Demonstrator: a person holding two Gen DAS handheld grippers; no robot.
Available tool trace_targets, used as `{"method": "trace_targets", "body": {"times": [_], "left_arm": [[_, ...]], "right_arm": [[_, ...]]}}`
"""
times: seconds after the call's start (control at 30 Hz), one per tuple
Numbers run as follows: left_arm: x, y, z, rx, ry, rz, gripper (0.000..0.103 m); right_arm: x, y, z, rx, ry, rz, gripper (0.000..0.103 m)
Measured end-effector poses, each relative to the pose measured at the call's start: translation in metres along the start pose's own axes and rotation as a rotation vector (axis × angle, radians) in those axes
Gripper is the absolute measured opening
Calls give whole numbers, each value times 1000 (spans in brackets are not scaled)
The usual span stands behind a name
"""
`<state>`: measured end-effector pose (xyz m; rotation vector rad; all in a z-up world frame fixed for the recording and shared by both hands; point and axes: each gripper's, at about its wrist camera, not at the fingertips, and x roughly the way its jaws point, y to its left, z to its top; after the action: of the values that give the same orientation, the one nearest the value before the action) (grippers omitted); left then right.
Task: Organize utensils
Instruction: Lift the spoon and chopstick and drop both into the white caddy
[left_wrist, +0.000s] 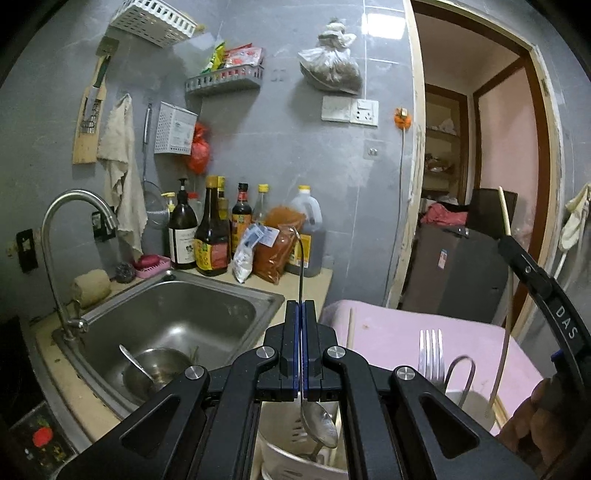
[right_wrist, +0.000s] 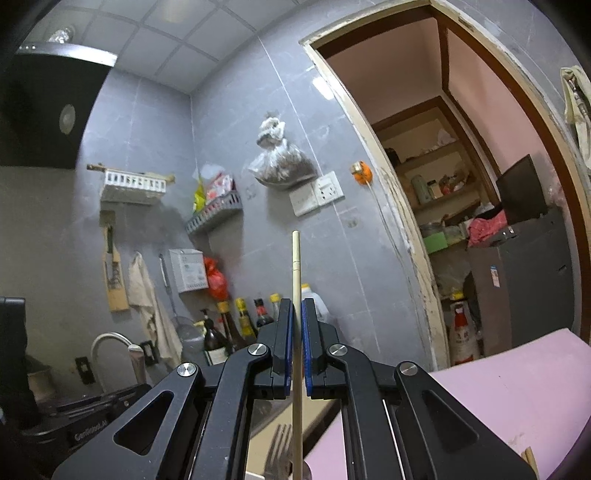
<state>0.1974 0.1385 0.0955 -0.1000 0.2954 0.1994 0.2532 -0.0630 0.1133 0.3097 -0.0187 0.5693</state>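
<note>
My left gripper (left_wrist: 301, 306) is shut on a steel spoon (left_wrist: 320, 424), handle up, its bowl hanging over a white utensil holder (left_wrist: 284, 458) below. A fork (left_wrist: 430, 354) and a looped metal handle (left_wrist: 460, 373) stand in a white cup at the right. My right gripper (right_wrist: 297, 306) is shut on a wooden chopstick (right_wrist: 296, 280), held upright; it shows in the left wrist view (left_wrist: 504, 295) with the right gripper's black arm (left_wrist: 539, 291). A fork (right_wrist: 279, 450) is blurred below the right gripper.
A steel sink (left_wrist: 166, 317) with a bowl and spoon (left_wrist: 147, 369) lies at the left, under a tap (left_wrist: 74, 240). Sauce bottles (left_wrist: 210, 236) and bags line the counter's back. A pink table (left_wrist: 406, 339) with a loose chopstick (left_wrist: 350, 328) is at the right, by a doorway (left_wrist: 480, 166).
</note>
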Motion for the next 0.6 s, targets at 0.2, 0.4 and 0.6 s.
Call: {"method": "trace_targets", "body": {"times": [0.2,0.4,0.6], "left_arm": [[3,-1,-11,0,11,-12,0],[4,-2,-19,6,33,-30,0],[7,-8,-27,19,92,-70,1]], "right_arm": [[-1,0,-11,-20,26,-11,3],[-7,0,-19,-50,83,-3,3],[-16,1,-22,-72,169,1,3]]}}
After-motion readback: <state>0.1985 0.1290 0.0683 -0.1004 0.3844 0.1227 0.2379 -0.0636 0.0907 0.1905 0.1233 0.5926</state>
